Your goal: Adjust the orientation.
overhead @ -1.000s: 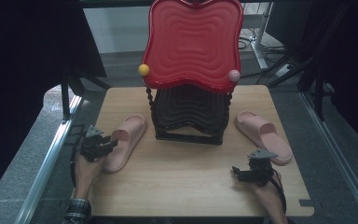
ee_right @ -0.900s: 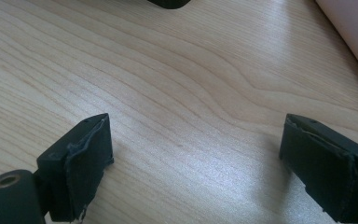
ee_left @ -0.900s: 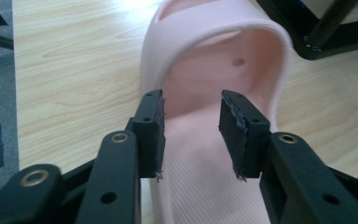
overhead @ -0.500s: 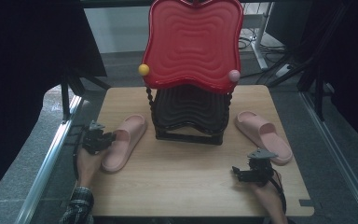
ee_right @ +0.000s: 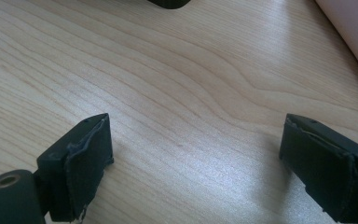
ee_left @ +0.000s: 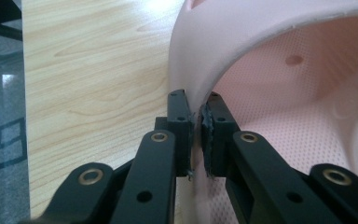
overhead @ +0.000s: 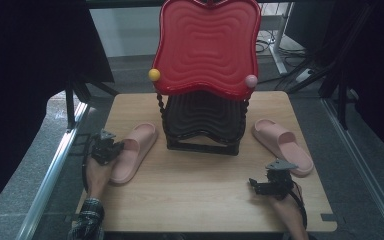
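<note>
Left tongs [ee_left: 196, 128]: jaws, just closing, pinch the strap edge of the left pink slipper [overhead: 132, 152], at the bench's [overhead: 195, 200] left edge.
Right tongs [ee_right: 196, 163]: wide apart, holding nothing, above bare wood.
Right pink slipper [overhead: 281, 145]: beside red-and-black chair [overhead: 206, 60].
Writing: none legible.

Matt pink soft-plastic slipper [ee_left: 279, 70] w/ dimpled insole; smooth pale wood-grain tabletop [overhead: 190, 190]; glossy ribbed red plastic tray [overhead: 207, 45].

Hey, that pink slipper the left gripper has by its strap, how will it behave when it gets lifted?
The pink slipper looks like thick moulded foam, so probably light and springy rather than floppy. The left gripper pinches only the strap's edge, so the slipper will likely hang tilted. The matte, dimpled surface suggests little slipping.
</note>
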Available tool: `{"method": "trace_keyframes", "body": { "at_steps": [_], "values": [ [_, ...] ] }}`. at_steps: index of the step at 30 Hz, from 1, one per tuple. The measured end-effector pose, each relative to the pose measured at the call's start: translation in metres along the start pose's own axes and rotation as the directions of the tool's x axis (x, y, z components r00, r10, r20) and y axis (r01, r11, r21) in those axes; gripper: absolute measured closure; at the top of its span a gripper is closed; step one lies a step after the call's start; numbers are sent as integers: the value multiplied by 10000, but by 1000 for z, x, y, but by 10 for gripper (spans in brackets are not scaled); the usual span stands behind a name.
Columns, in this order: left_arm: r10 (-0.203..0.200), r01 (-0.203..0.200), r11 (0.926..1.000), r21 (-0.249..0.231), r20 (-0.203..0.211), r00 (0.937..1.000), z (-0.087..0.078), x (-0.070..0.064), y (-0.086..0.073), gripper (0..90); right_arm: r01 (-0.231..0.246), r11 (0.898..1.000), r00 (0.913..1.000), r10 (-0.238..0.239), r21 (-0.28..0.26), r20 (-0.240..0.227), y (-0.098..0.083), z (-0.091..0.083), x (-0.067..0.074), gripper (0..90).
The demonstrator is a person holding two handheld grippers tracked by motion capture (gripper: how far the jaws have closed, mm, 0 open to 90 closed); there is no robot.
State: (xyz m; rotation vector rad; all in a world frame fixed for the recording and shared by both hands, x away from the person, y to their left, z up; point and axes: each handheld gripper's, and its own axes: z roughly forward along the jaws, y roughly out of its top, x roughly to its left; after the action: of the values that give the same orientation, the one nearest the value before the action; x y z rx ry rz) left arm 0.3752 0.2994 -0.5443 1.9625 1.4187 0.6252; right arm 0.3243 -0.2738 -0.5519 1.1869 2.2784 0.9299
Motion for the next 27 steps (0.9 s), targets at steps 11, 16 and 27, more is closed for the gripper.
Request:
{"method": "trace_keyframes", "body": {
  "at_steps": [11, 16, 27],
  "values": [
    [-438, 391, 9918, -1214, -363, 9984, -8, 6, 6, 839, -7, 10000, 10000, 7, 7, 3, 0, 0, 0, 94],
    [-718, 562, 9748, -2160, -650, 9953, -16, 5, 14, 840, -6, 10000, 10000, 6, 6, 3, 0, 0, 0, 94],
    [-1171, 772, 9263, -3689, -871, 9893, -25, 0, 34, 840, -29, 10000, 10000, 29, -5, -3, 0, 0, 0, 94]
  ]
}}
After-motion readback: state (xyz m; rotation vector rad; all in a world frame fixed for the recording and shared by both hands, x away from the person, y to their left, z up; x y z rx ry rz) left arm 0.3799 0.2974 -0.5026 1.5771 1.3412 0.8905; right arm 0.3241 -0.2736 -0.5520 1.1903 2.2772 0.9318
